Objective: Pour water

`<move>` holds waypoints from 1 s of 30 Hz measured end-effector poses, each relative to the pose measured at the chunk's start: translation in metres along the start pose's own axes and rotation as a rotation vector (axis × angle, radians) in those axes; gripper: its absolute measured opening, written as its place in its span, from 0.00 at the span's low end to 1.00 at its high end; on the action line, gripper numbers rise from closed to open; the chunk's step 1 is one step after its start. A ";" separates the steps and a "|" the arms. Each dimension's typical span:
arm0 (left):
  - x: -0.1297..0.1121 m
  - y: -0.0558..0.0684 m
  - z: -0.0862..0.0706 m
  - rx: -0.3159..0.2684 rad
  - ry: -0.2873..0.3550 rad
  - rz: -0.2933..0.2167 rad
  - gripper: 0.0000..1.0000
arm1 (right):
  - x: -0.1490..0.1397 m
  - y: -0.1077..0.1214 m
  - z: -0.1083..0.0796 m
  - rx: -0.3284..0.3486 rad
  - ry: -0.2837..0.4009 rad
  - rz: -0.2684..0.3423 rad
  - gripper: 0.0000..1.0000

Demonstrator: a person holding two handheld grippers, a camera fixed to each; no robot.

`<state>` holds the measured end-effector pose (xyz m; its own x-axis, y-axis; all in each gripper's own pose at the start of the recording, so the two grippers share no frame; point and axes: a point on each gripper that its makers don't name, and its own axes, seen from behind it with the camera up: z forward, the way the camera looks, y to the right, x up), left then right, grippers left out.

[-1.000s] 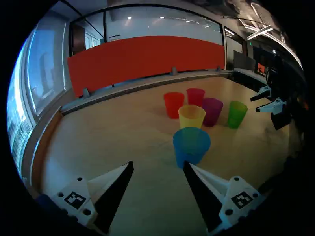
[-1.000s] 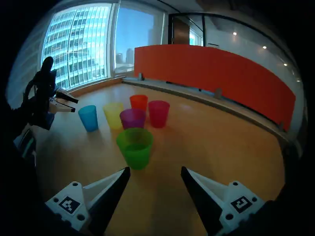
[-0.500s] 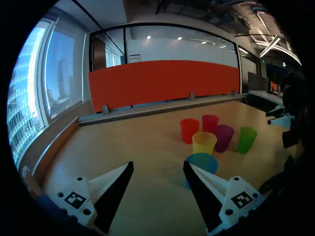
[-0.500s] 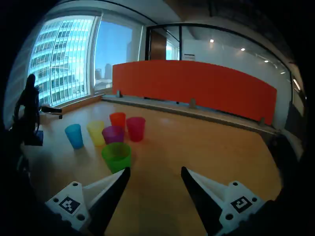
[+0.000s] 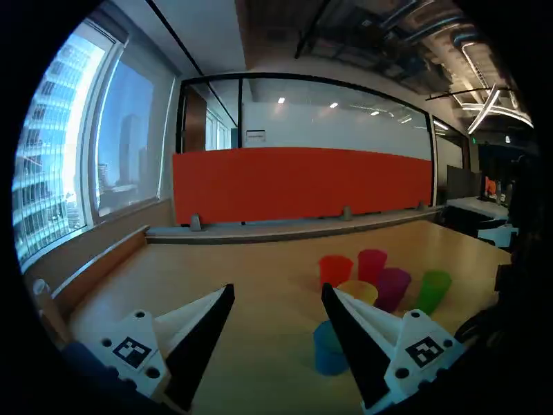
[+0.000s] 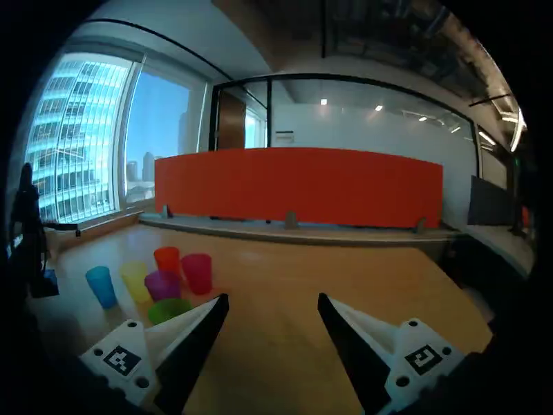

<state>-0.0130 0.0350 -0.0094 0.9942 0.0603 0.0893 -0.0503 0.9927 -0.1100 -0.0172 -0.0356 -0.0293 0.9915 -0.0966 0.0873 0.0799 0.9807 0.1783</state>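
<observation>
The left gripper (image 5: 276,287) and right gripper (image 6: 272,296) both gape wide, their wedge-shaped fingers holding nothing. Just past the left one stands a translucent plastic blue cup (image 5: 326,349), partly behind a finger. Beyond it, tapered coloured cups (image 5: 392,287) cluster on the smooth wooden table (image 5: 263,273); any water inside is hard to make out. A matte orange partition (image 5: 297,183) lines the far edge.

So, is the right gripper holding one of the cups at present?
No, the right gripper has its jaws open and empty; the green cup stands free on the table.
</observation>
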 end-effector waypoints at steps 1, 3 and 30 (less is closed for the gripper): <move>0.005 0.000 0.000 0.006 0.017 -0.007 0.94 | 0.004 0.002 0.001 -0.015 0.017 0.000 1.00; 0.012 0.001 0.001 0.015 0.044 -0.018 0.94 | 0.012 0.006 0.001 -0.039 0.049 -0.001 1.00; 0.048 0.003 -0.003 0.105 0.201 -0.025 0.94 | 0.059 0.016 -0.001 -0.215 0.257 -0.026 1.00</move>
<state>0.0351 0.0407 -0.0086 0.9937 0.0234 -0.1096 -0.0241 0.9997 -0.0052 0.0426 -0.0250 -0.0224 0.9802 -0.1028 -0.1695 0.0981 0.9945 -0.0359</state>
